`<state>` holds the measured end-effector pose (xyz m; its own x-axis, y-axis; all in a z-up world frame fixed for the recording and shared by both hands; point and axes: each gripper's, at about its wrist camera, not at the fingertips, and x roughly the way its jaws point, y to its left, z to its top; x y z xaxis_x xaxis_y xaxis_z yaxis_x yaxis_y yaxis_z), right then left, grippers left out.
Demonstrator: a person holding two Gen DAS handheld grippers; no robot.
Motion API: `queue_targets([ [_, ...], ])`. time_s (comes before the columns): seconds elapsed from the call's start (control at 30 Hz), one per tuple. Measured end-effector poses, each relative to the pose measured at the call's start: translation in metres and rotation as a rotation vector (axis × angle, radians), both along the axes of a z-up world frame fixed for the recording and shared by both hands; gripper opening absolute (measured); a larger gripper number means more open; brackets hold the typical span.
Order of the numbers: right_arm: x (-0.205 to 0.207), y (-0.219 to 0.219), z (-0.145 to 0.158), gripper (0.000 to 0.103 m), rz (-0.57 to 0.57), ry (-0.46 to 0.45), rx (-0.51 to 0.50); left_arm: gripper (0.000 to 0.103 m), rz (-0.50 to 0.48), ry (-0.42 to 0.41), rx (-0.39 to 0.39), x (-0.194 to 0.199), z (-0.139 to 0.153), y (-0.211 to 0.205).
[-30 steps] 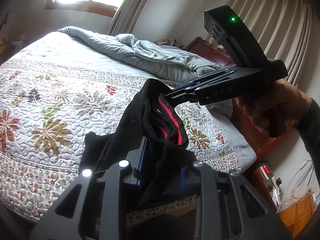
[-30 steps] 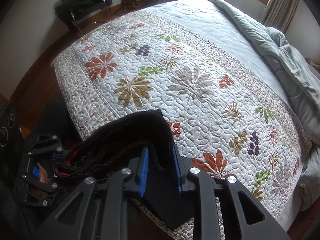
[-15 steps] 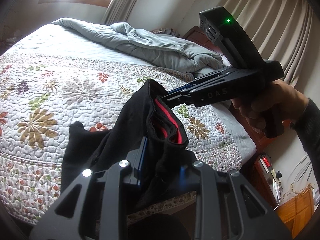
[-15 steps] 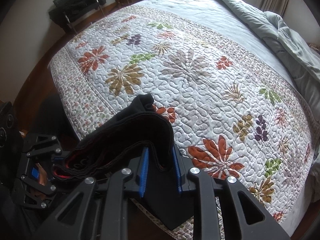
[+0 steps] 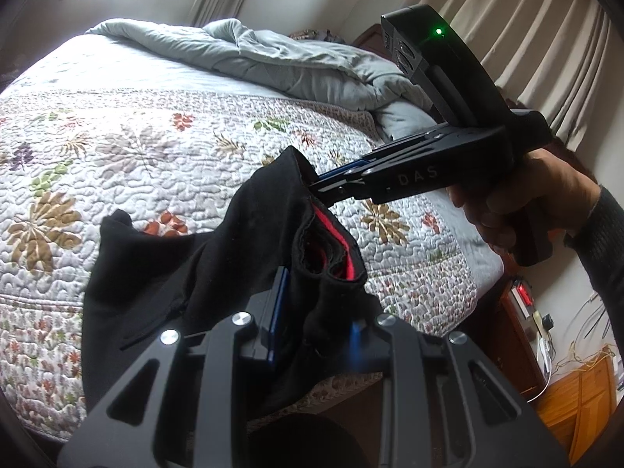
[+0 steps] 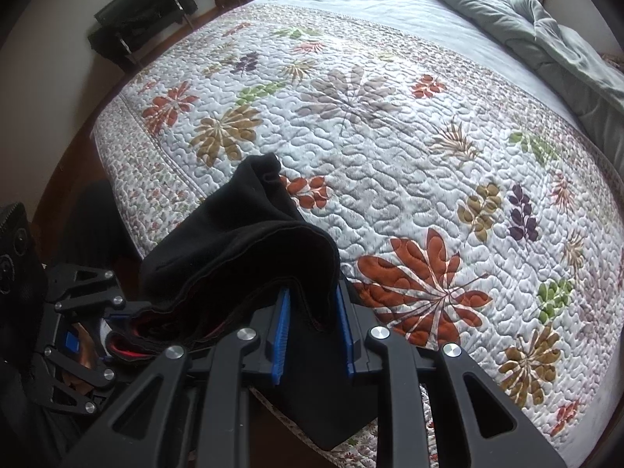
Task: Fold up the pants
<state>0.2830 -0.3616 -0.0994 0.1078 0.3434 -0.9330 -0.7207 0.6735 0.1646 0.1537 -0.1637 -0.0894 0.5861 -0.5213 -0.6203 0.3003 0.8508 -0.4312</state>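
The left tongs point(image 5: 312, 312), black with blue pads, are clenched on the black cloth pants with a red inner band point(image 5: 218, 257). The right tongs point(image 6: 314, 327) pinch the same waistband a little way along. In the left view a hand point(image 5: 518, 199) holds the right tongs. The pants hang between both tongs over the near edge of the bed, and one dark fold lies on the white quilted bedspread with leaf shapes point(image 6: 390, 136). Farther back lies a crumpled grey blanket point(image 5: 273, 58), with beige curtains point(image 5: 526, 19) behind.
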Motion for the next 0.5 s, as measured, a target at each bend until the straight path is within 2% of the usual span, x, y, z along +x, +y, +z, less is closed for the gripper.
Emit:
queue_targets([
  [0.5,0.002,-0.048,-0.082,0.022,-0.057,0.120,0.075,0.025,-0.082,0.139,0.061,0.008,-0.068,-0.044],
])
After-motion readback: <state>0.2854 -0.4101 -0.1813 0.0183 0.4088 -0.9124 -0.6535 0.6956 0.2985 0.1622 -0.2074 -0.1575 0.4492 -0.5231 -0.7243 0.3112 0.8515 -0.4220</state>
